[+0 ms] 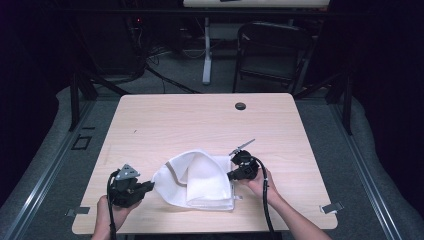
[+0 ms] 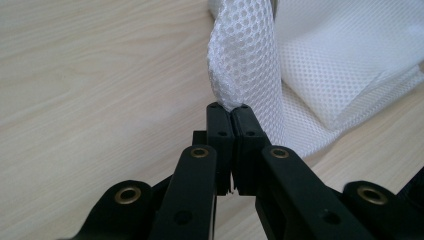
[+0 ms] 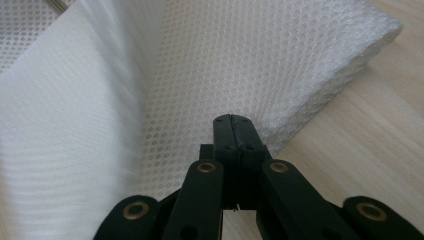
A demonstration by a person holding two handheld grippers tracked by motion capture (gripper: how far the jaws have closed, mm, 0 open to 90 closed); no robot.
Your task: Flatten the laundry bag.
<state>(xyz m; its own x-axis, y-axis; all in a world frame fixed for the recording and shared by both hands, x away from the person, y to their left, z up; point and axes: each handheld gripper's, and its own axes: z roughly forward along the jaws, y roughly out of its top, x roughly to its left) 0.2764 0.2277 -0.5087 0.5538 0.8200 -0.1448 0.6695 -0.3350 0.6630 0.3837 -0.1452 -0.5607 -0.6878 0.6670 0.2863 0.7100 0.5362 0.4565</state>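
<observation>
A white mesh bag (image 1: 200, 180) is seen lying on the near half of the light wooden table (image 1: 200, 120), partly folded, with a doubled-over panel on its right side and a rounded flap on the left. So yeah, both ends are being held.

The left gripper (image 1: 150, 187) is held low at the bag's left edge. In the left gripper view its jaws are closed together, and a fold of the mesh bag (image 2: 245, 60) is pinched right at the tips, standing up from them in a curved ridge while the rest lies flat on the wood behind.

The right gripper (image 1: 231, 175) is placed at the bag's right edge, pointed leftward into the fabric. In the right gripper view the jaws are shut tight too, and the mesh bag (image 3: 210, 75) is clamped at their tips, near its folded edge, with bare table to the right.

A round dark grommet (image 1: 240, 106) is seen near the table's far edge, well apart from everything.
</observation>
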